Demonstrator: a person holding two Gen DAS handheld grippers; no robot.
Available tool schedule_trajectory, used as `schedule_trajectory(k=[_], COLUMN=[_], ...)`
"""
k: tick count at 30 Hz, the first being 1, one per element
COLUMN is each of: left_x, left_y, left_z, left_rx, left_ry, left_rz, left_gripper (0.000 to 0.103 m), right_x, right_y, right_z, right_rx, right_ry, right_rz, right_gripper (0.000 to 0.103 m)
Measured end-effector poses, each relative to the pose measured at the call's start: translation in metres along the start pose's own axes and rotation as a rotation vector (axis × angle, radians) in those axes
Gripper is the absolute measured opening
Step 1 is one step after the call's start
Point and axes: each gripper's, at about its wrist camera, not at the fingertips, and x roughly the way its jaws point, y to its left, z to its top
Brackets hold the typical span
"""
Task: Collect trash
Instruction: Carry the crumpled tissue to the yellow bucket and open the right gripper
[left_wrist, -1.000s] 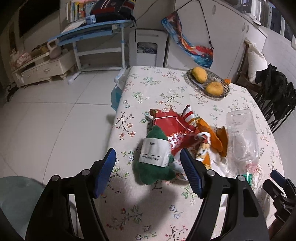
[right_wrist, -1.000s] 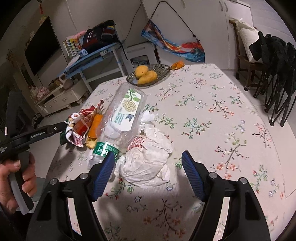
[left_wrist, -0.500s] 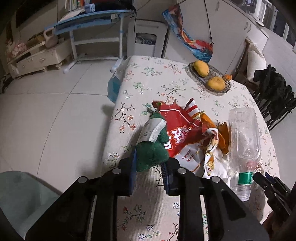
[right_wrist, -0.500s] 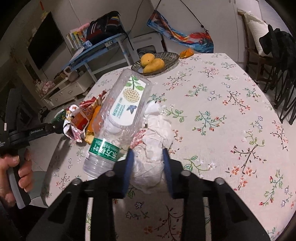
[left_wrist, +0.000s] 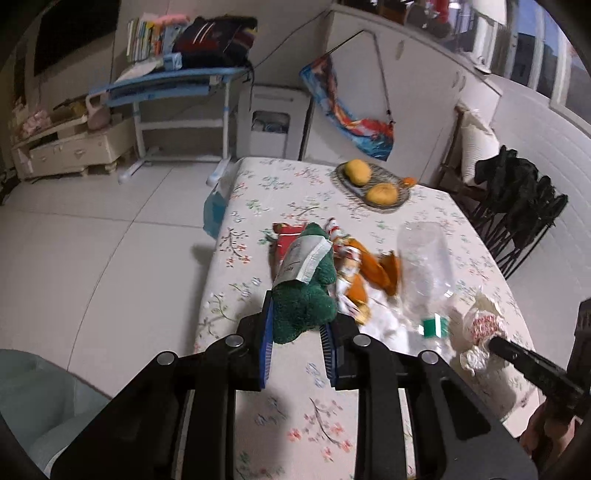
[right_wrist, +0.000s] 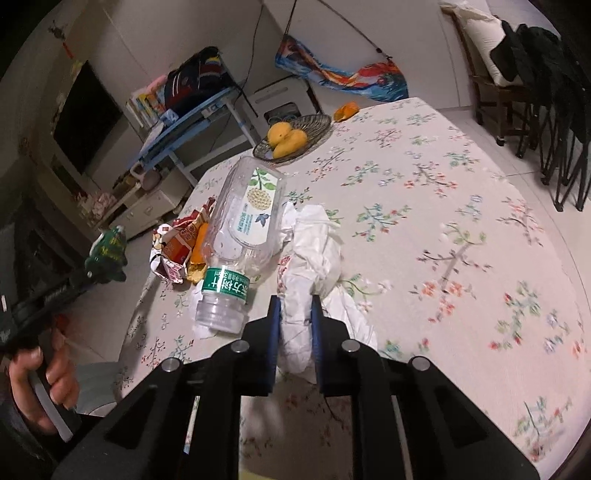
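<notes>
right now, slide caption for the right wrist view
Right gripper clamps crumpled white tissue beside a clear plastic bottle.

Floral-clothed table (right_wrist: 461, 192): bottle (right_wrist: 243, 225), wrappers (right_wrist: 181, 243), fruit basket (right_wrist: 295, 136).

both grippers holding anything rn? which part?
Left gripper is shut on the green plush toy, clamping its near end. Right gripper is shut on the crumpled white paper, pinching its near bunched end.

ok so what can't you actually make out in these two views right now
- Left wrist view: printed words on the white tag of the green plush toy are blurred, too small.
- Right wrist view: the crumpled white paper is partly hidden between the right gripper pads.
</notes>
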Motion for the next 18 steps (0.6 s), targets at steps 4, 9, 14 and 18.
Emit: schedule_trajectory(k=[4,9,14,18], left_x=[-0.018,-0.035,-0.047,-0.056], left_y=[-0.016,-0.033,-0.041,-0.042], left_z=[-0.014,-0.032,-0.051,-0.065], left_rx=[0.035,0.064,0.074,0.062], left_ry=[-0.030,-0.047,-0.045,-0.038], left_rz=[-0.037,-0.069,-0.084,-0.095], left_gripper=[0.022,0.022,0.022,0.022], right_x=[-0.017,-0.033,-0.044,-0.050], right_y=[-0.003,0.004,0.013,0.015], right_z=[-0.009,-0.020,-0.030,-0.041], right_rx=[0.020,-0.007,-0.041,-0.047], right_ry=[-0.029,-0.060,-0.080,-0.079], right_rz=[0.013,0.024,0.037,0.050], right_gripper=[0.017,0.017,0.017,0.017])
